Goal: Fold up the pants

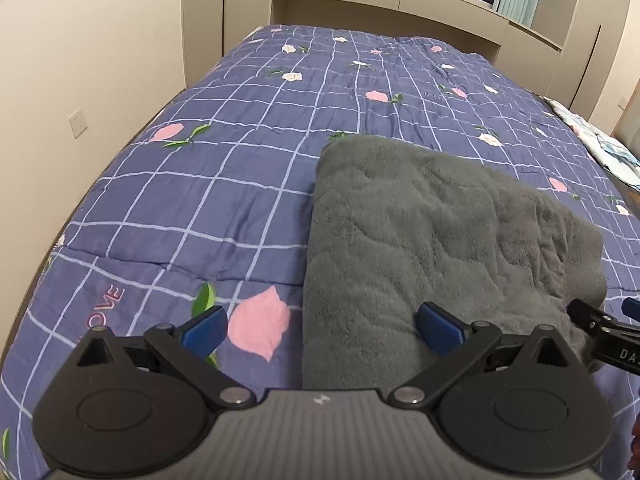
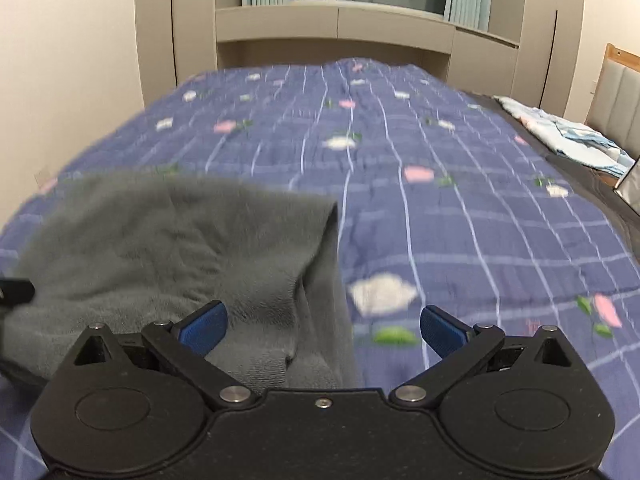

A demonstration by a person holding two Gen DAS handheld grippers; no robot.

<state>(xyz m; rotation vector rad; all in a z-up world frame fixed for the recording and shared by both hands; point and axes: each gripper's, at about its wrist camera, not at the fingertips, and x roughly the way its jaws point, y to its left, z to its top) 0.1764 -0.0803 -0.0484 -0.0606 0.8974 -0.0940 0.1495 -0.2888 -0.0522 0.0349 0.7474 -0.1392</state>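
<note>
Folded grey fleece pants (image 1: 440,232) on a blue checked floral quilt (image 1: 224,184) (lower right of frame); left gripper (image 1: 322,330) and right gripper (image 2: 323,330) jaws spread wide, grasping nothing.

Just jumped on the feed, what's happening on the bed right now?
A person is folding grey fleece pants on a blue checked quilt, with one tool in each hand. The pants lie in a folded, thick rectangle. The left tool is open over their near left edge; the right tool is open at their near right corner. Neither grips fabric.
</note>
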